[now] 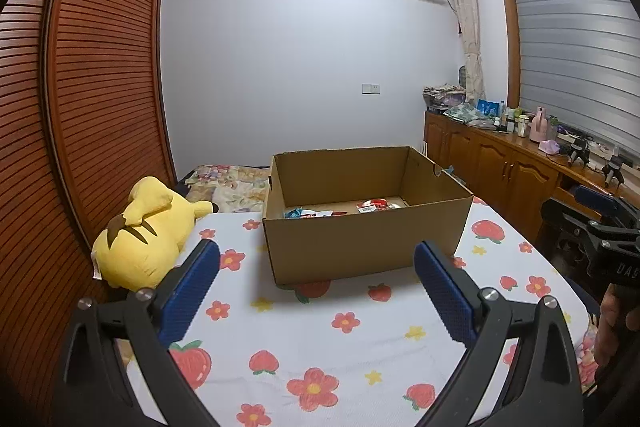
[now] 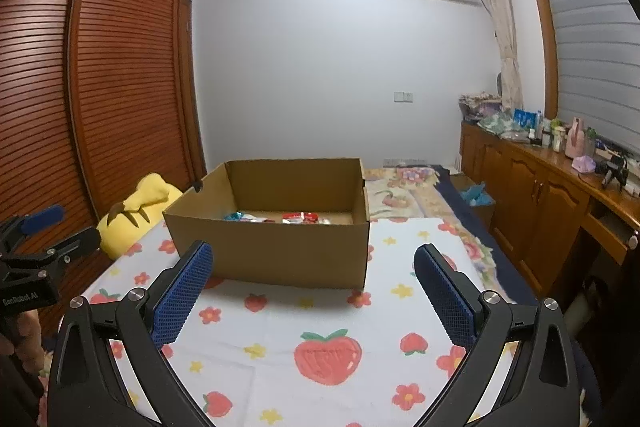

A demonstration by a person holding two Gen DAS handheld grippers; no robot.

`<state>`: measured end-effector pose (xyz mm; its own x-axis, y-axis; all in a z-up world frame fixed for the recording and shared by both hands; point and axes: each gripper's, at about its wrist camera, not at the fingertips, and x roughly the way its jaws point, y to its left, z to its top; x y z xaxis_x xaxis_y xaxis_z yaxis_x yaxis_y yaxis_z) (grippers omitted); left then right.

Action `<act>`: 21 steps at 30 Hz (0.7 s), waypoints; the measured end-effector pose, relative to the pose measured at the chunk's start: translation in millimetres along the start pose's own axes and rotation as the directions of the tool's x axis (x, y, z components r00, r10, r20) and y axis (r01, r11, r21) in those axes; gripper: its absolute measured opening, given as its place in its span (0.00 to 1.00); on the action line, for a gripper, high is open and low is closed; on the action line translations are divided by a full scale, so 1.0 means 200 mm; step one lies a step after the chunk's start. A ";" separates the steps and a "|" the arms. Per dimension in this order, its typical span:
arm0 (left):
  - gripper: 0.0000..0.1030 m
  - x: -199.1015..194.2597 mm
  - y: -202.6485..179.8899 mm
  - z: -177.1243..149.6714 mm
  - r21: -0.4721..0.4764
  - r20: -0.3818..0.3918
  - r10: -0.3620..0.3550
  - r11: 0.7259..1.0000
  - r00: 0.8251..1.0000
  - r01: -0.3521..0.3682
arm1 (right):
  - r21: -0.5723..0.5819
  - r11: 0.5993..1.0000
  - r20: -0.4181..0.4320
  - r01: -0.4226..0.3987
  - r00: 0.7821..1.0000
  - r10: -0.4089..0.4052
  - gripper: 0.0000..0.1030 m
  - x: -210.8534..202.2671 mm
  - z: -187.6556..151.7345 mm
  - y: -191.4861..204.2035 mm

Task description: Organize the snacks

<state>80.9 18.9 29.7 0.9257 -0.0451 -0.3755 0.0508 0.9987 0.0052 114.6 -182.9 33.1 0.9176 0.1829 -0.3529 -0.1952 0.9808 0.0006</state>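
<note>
An open cardboard box (image 1: 360, 243) (image 2: 276, 251) stands on the strawberry-and-flower blanket (image 1: 328, 339) (image 2: 320, 315). Inside it lie snack packets: a red-and-white one (image 1: 374, 205) (image 2: 300, 217) and a blue-and-white one (image 1: 306, 213) (image 2: 242, 216). My left gripper (image 1: 316, 267) is open, held short of the box's near wall, nothing between its blue pads. My right gripper (image 2: 312, 267) is also open and empty, facing the box from the other side. Each gripper shows at the edge of the other's view: the right gripper's body (image 1: 600, 227), the left gripper's body (image 2: 36, 247).
A yellow plush toy (image 1: 144, 235) (image 2: 136, 215) lies left of the box against a louvred wooden wardrobe (image 1: 92, 87). A wooden cabinet (image 1: 508, 171) (image 2: 532, 195) with bottles and clutter runs along the right wall. A hand (image 1: 616, 323) holds the right gripper.
</note>
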 end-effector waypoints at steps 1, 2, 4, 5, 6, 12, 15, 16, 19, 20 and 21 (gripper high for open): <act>0.96 0.00 0.00 0.00 0.000 -0.001 0.000 1.000 1.000 0.000 | 0.000 1.000 0.000 0.001 1.000 -0.001 1.00 0.00 0.00 0.00; 0.96 0.00 0.00 0.00 -0.001 0.000 0.000 1.000 1.000 0.000 | 0.000 1.000 0.001 0.001 1.000 -0.001 1.00 0.00 0.00 0.00; 0.96 0.00 0.00 0.00 -0.001 0.000 0.001 1.000 1.000 -0.001 | 0.000 1.000 0.000 0.001 1.000 -0.001 1.00 0.00 0.00 0.00; 0.96 0.00 0.00 0.00 -0.002 0.000 0.000 1.000 1.000 0.000 | -0.001 1.000 0.001 0.001 1.000 -0.001 1.00 0.00 0.00 0.00; 0.96 0.00 0.00 0.00 -0.001 0.001 0.000 1.000 1.000 0.000 | -0.001 1.000 0.001 0.002 1.000 -0.002 1.00 0.00 0.00 0.00; 0.96 -0.01 0.00 0.00 0.003 0.000 0.005 1.000 1.000 -0.005 | -0.001 1.000 0.001 0.000 1.000 0.000 1.00 0.00 0.00 0.00; 0.96 -0.02 0.00 0.00 0.003 0.002 0.005 1.000 1.000 -0.005 | 0.000 1.000 0.000 -0.001 1.000 0.001 1.00 0.00 0.00 0.00; 0.96 -0.02 0.00 0.00 0.003 0.002 0.006 1.000 1.000 -0.006 | -0.001 1.000 0.001 -0.002 1.000 0.002 1.00 -0.01 0.00 0.00; 0.96 -0.02 0.00 0.00 0.004 0.001 0.005 1.000 1.000 -0.005 | -0.002 1.000 0.002 -0.003 1.000 0.003 1.00 -0.01 0.00 0.00; 0.96 -0.02 0.00 0.00 0.004 0.001 0.006 1.000 1.000 -0.006 | -0.002 1.000 0.003 -0.002 1.000 0.002 1.00 -0.01 0.00 0.00; 0.96 -0.02 0.00 0.00 0.005 0.002 0.006 1.000 1.000 -0.006 | -0.002 1.000 0.003 -0.002 1.000 0.002 1.00 -0.01 0.00 0.00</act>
<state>77.2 19.7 30.9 0.9266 -0.0392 -0.3739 0.0471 0.9988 0.0120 112.9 -183.4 34.5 0.9183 0.1850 -0.3500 -0.1979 0.9802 -0.0010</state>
